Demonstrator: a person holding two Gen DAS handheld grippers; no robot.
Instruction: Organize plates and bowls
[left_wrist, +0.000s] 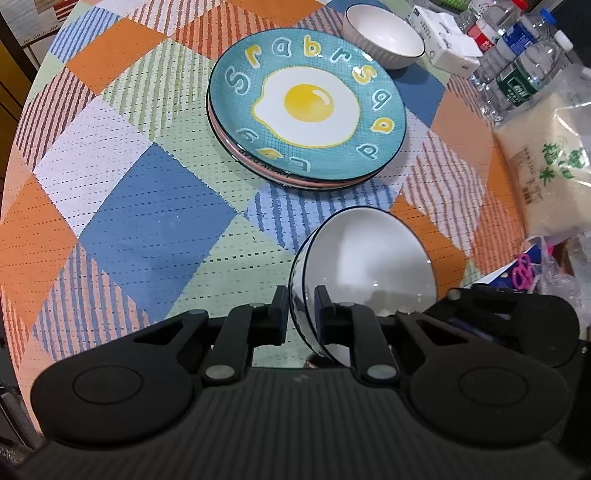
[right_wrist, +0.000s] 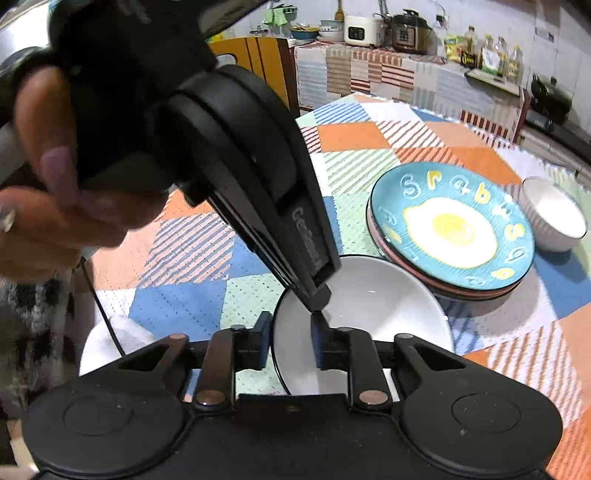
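Left wrist view: the left gripper (left_wrist: 301, 310) is pinching the rim of a white glazed ceramic bowl with a thin dark edge line (left_wrist: 365, 266), one finger outside the wall and one inside, jaws closed to the wall's thickness. The bowl is tilting on its side above the checked orange, blue and green tablecloth (left_wrist: 147, 221), near the stack of round plates topped by a teal plate with a fried-egg picture (left_wrist: 306, 107). At least three plates are showing in that stack; beyond it a second bowl, white with a ribbed outside (left_wrist: 386, 37), is sitting upright.

Right wrist view: the right gripper (right_wrist: 288, 339) is straddling the same bowl's rim (right_wrist: 369, 295), fingers on either side of the wall; whether they are actually pressing on it I cannot tell. The left gripper (right_wrist: 317, 299) is coming down from above onto the rim just beside it. Two bowls and one plate stack are showing here as well.

The bowl is likely stiff, fairly heavy, slick with glaze and breakable, so the rim, gripped squarely, seems the sensible hold.
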